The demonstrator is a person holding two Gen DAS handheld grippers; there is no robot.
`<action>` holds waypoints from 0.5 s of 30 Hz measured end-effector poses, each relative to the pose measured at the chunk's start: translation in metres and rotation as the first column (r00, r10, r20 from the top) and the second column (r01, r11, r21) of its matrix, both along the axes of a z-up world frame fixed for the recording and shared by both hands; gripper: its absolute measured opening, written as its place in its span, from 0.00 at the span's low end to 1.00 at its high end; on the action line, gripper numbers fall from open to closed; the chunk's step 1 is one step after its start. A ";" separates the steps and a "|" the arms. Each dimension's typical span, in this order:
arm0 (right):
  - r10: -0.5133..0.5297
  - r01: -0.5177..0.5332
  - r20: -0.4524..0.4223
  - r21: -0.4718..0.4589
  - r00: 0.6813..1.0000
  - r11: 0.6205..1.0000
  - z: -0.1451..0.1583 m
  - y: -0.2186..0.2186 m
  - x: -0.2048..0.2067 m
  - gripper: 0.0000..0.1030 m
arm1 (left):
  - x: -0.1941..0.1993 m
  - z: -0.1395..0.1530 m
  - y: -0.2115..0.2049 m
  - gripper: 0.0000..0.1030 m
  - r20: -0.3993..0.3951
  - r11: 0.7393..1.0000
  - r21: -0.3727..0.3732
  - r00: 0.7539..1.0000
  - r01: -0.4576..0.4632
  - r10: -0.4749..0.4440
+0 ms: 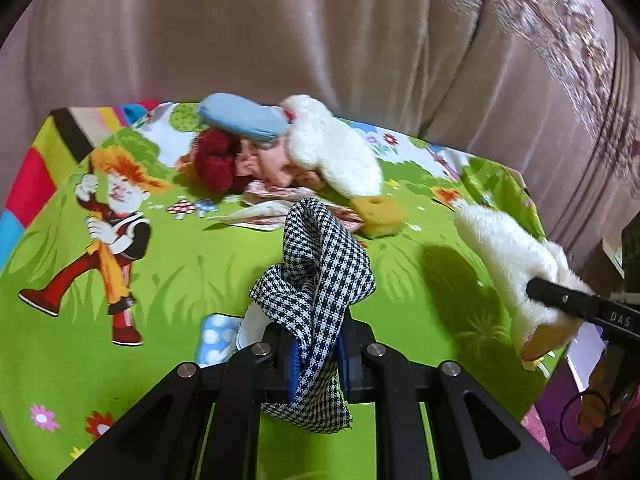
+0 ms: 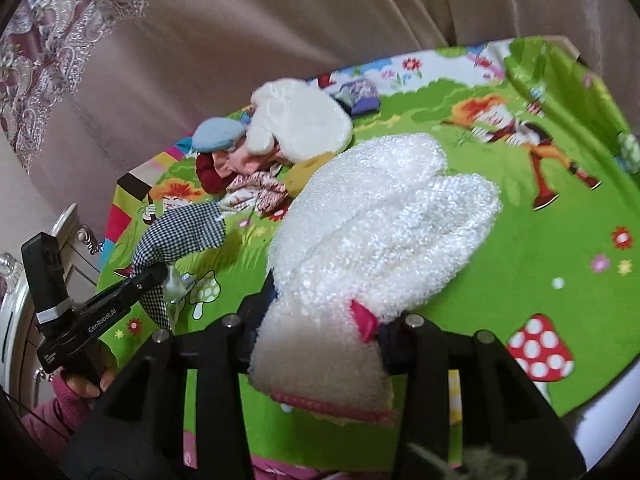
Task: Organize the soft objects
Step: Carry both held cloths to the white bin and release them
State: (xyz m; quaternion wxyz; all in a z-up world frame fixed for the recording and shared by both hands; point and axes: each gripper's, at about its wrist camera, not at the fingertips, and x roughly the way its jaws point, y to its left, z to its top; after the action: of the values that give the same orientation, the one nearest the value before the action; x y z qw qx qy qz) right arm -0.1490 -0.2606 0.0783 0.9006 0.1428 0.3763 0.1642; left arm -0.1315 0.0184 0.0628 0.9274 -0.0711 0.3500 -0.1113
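My left gripper [image 1: 318, 356] is shut on a black-and-white houndstooth cloth [image 1: 320, 272] and holds it above the green cartoon sheet [image 1: 168, 280]. It also shows in the right wrist view [image 2: 180, 236]. My right gripper [image 2: 316, 340] is shut on a white fluffy plush item [image 2: 380, 220] with a pink trim, seen at the right in the left wrist view [image 1: 516, 256]. A pile lies at the far side of the sheet: a rag doll with red hair [image 1: 218, 160] and a blue cap [image 1: 244, 116], another white plush [image 1: 332, 148], a yellow sponge [image 1: 382, 210] and a patterned cloth [image 1: 272, 200].
A beige curtain [image 1: 280, 32] hangs behind the sheet, with a lace-patterned drape [image 1: 560, 40] at the right. The sheet's edge drops off at the right [image 1: 536, 208]. White ornate furniture [image 2: 16, 280] stands at the left in the right wrist view.
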 end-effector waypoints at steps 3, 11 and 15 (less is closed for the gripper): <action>-0.002 0.003 0.029 -0.021 1.000 1.000 0.012 -0.009 -0.011 0.44 | -0.005 0.007 -0.016 0.15 0.009 0.999 0.005 0.999 0.033 -0.033; -0.014 0.017 0.084 -0.045 0.996 0.999 0.045 -0.033 -0.030 0.45 | -0.020 0.030 -0.044 0.16 0.040 0.995 0.018 0.994 0.103 -0.103; -0.018 0.022 0.085 -0.043 0.996 0.999 0.048 -0.044 -0.043 0.45 | -0.024 0.037 -0.057 0.16 0.042 0.991 0.022 0.990 0.133 -0.134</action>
State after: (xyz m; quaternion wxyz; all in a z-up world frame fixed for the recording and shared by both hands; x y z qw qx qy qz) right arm -0.1918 -0.3048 0.1260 0.9203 0.1195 0.3398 0.1527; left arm -0.1557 -0.0384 0.1000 0.9259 -0.0360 0.3349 -0.1713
